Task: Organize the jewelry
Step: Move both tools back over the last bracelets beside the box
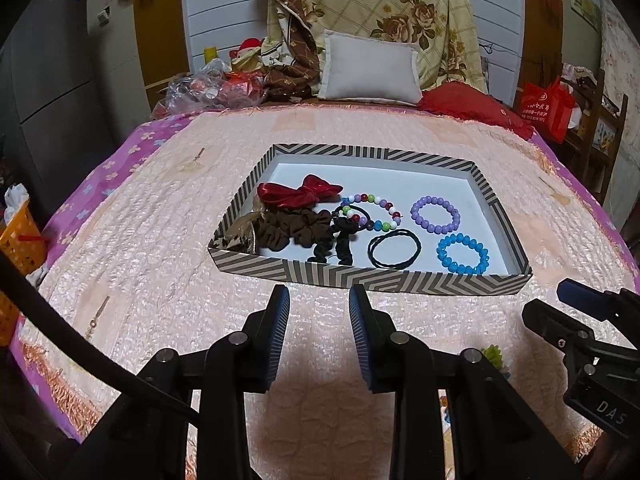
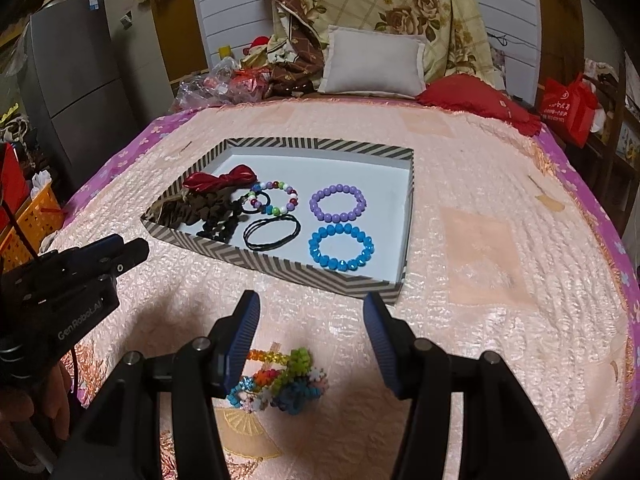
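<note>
Striped tray [image 2: 304, 270] holds three bead bracelets [image 2: 341, 247].

left tongs [image 1: 319, 312]: jaws parted, a moderate gap between the blue ribbed pads [image 1: 280, 332], nothing held, pointing toward 12 o'clock.
right tongs [image 2: 311, 316]: jaws spread wider than the left pair, nothing between them, pointing toward 12 o'clock.
relative pose: the two sit side by side, apart; the right one enters the left view at 3 o'clock, the left one enters the right view at 9 o'clock.
hand [image 2: 48, 396]: bare fingers grip the left handle at 8 o'clock.
</note>
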{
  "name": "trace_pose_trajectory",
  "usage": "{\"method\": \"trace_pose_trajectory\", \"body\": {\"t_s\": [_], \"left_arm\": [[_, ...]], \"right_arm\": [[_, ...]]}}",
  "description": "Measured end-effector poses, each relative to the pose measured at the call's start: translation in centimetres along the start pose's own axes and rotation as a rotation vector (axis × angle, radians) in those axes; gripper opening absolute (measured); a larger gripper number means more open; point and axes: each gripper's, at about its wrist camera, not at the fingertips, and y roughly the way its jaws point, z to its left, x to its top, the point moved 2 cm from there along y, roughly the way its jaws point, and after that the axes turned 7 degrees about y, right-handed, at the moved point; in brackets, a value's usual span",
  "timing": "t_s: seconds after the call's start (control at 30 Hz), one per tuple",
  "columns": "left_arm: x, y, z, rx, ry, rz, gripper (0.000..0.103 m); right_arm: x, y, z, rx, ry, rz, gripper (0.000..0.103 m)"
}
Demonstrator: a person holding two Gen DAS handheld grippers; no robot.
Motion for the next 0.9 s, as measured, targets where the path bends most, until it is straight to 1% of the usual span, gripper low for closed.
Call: {"method": "trace_pose_trajectory", "body": {"t_s": [0.23,0.53,0.7,0.87,0.9], "left_arm": [[-0.2,0.1,0.1,0.004,0.005,0.006,0.023],[-1.1,0.7,-0.2,-0.011,0.008,0.035,0.023],[-1.7,1.1,-0.5,-0.033,0.013,0.055,0.023],[-2.1,1.4,-0.2,-0.037,0.002,0.066,0.023],[-2.2,1.4,-0.1,-0.036,0.001,0.069,0.023]], "right_arm": [[-0.4,-0.2,-0.6,-0.001,0.002,0.005,0.056],[-1.8,0.0,-2.3,-0.031,-0.003,0.037,0.056],[-2.9,0.7,-2.9,-0.015,-0.006,0.077,0.056],[-3.9,1.3,-2.3,0.047,-0.006,0.110,0.056],[-4.1,1.4,-2.1,0.053,-0.011,0.119,0.054]]}}
